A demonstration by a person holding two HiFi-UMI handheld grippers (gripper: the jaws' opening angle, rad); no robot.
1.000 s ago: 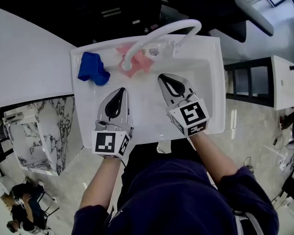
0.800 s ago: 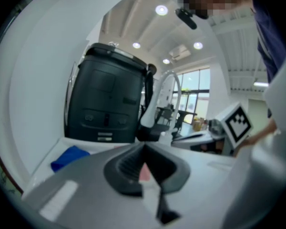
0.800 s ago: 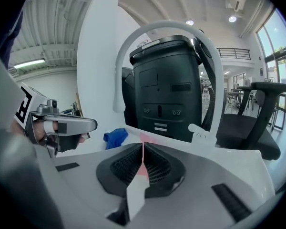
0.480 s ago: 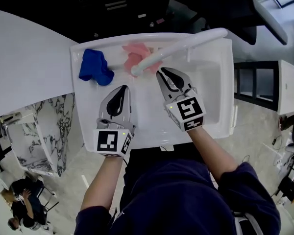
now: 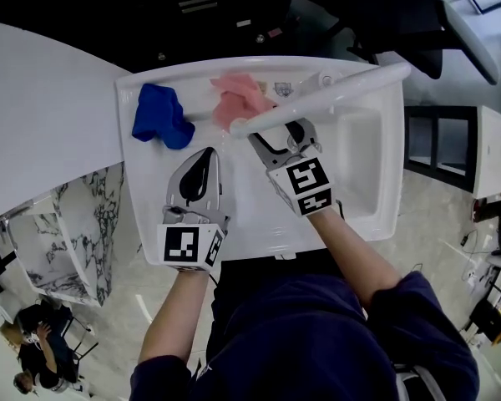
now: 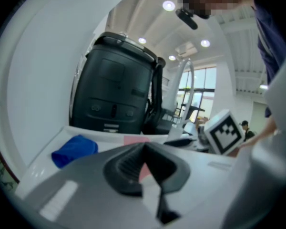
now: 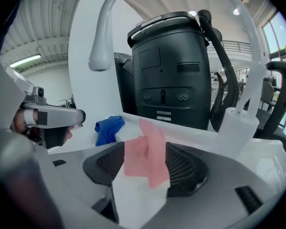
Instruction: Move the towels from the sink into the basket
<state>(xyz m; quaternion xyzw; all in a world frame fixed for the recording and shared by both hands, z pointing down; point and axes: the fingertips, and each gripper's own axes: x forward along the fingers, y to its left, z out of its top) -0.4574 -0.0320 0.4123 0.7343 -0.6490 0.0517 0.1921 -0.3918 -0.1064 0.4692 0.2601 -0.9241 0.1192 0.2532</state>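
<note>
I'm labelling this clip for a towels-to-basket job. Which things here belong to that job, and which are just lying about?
Belongs to the job:
- pink towel
- blue towel
- sink
- right claw: jaws just opened, lined up on the pink towel, not gripping it
No basket shows in any view.

Just there:
- faucet
- black machine behind the sink

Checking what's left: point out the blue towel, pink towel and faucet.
blue towel (image 5: 160, 117), head view, middle of the bundle.
pink towel (image 5: 238, 98), head view, upper fold.
faucet (image 5: 334, 94), head view, mid spout.
</note>
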